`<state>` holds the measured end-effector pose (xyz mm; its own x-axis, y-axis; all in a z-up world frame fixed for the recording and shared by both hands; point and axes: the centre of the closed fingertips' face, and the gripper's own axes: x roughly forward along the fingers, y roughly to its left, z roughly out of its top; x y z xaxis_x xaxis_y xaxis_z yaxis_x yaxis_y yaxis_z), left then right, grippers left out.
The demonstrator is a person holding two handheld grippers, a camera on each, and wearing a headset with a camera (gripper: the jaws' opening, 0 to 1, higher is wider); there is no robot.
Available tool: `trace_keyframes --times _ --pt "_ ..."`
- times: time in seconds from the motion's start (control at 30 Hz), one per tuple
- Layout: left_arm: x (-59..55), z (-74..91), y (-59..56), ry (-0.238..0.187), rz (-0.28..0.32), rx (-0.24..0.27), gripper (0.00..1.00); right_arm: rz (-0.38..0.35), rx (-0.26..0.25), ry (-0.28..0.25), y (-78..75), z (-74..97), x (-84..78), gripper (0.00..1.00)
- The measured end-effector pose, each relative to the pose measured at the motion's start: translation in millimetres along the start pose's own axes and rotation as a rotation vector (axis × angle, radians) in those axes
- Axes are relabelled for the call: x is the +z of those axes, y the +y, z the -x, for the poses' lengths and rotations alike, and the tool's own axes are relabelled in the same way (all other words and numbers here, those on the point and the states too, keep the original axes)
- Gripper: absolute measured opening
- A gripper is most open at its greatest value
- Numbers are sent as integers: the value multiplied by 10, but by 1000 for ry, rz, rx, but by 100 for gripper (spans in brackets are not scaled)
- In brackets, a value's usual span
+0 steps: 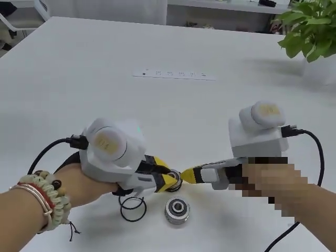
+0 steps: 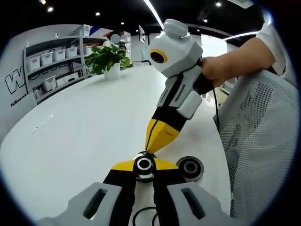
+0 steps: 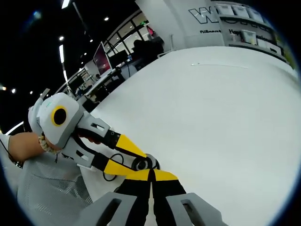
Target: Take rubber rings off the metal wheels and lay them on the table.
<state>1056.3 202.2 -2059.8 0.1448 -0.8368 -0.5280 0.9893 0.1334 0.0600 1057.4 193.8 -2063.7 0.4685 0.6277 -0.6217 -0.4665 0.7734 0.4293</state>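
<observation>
While left hand-held gripper [image 2: 144, 165] pinches metal wheel [image 1: 175, 180] | right hand-held gripper [image 3: 151, 173] pressed together, tip touching it

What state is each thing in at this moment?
Left gripper: shut on held wheel.
Right gripper: shut, tips at the held wheel's rim.
Second wheel: flat on the table, free.
Rings: two, off the wheels, lying on the table.

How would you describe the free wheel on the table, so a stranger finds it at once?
On the white table, find where the left gripper and right gripper meet tip to tip. Just nearer the camera lies a metal wheel, right of the black rings. Unlike the other wheel, it sits in no jaws.
</observation>
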Motion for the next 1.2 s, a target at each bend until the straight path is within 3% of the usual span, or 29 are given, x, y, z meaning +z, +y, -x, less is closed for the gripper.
trace_keyframes --times 0.43,0.57,0.6,0.67,0.73,0.83,1.0,1.2 --pt "7 0 -3 -8 -9 0 8 -6 21 -3 92 -3 23 0" --pt "9 -3 -5 -11 -4 -1 8 10 49 -29 186 2 94 0" --pt "9 -2 -5 -12 -3 0 8 18 54 -12 208 -6 77 0" --pt "10 -3 -6 -14 0 0 8 27 95 -52 305 0 152 0" --pt "9 -3 -4 -18 3 1 8 49 31 -23 221 -7 115 0" --pt "10 -1 -5 -22 4 1 8 40 43 -23 238 -16 110 0" --pt "7 -3 -1 -21 23 13 8 38 -10 8 105 -25 29 0" --pt "14 -10 4 4 27 14 8 45 -26 22 56 -25 -1 0"
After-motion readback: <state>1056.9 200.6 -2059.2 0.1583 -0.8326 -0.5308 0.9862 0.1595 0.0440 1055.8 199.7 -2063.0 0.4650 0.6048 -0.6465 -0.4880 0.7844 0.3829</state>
